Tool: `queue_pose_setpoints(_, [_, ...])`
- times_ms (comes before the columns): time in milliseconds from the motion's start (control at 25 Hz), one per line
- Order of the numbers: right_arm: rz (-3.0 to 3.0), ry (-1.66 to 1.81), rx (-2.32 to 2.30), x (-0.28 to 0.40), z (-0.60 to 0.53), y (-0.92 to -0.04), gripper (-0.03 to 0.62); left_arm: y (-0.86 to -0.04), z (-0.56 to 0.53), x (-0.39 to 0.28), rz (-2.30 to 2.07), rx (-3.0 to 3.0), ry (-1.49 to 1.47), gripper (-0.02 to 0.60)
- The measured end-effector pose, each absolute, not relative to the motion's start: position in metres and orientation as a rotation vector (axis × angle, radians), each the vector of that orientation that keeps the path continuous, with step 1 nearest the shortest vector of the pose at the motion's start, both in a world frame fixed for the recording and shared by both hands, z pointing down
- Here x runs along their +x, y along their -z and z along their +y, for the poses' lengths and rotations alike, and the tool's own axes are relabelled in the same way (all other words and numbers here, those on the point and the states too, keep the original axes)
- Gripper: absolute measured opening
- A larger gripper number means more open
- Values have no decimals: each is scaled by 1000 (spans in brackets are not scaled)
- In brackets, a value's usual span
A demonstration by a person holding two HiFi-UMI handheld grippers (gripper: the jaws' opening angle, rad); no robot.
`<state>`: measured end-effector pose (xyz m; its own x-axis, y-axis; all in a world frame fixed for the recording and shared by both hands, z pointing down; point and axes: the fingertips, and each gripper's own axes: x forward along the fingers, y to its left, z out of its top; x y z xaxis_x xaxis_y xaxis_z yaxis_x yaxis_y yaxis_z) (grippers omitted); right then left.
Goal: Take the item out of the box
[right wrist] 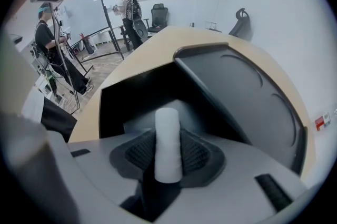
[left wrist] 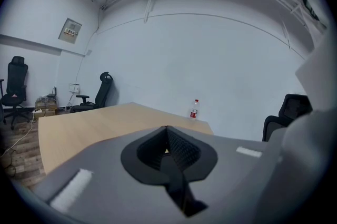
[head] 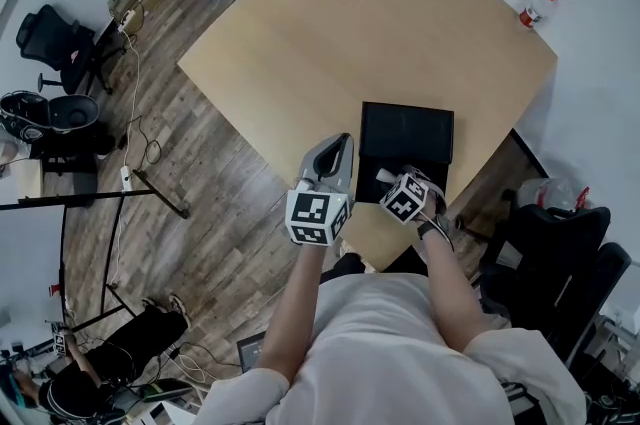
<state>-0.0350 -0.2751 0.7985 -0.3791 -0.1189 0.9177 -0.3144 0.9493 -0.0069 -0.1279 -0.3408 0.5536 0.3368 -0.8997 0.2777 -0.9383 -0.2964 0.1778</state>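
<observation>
Right gripper (right wrist: pixel 168 157) jaws clamped on a plain white cylinder (right wrist: pixel 167 133), smooth, matte, unmarked, held at the near edge of the open black box (right wrist: pixel 239 96) on the pale wooden table (head: pixel 330 33); left gripper (left wrist: pixel 167 152) jaws together, empty; plastic bottle (head: pixel 535 8) at the table's far edge, red label too small to read

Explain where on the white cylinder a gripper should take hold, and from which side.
Grip the white cylinder by its curved sides near one end, coming end-on along its length, as the right gripper does: the ribbed pads seat on its round wall, leaving the far end free.
</observation>
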Motion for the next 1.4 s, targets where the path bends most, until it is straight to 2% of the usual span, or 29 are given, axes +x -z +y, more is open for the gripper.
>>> queue_pose_setpoints(40, [-1952, -210, 323, -34, -276, -800, 138, -553, -341, -128, -1639, 2302, -178, 9])
queue_pose_setpoints(760, [-2046, -160, 502, -43, -293, -738, 138, -529, -332, -124, -1602, 2365, -122, 9])
queue_pose_setpoints(1400, [-2157, -228, 812, 0, -304, -674, 138, -511, -323, -100, -1586, 2407, -132, 9])
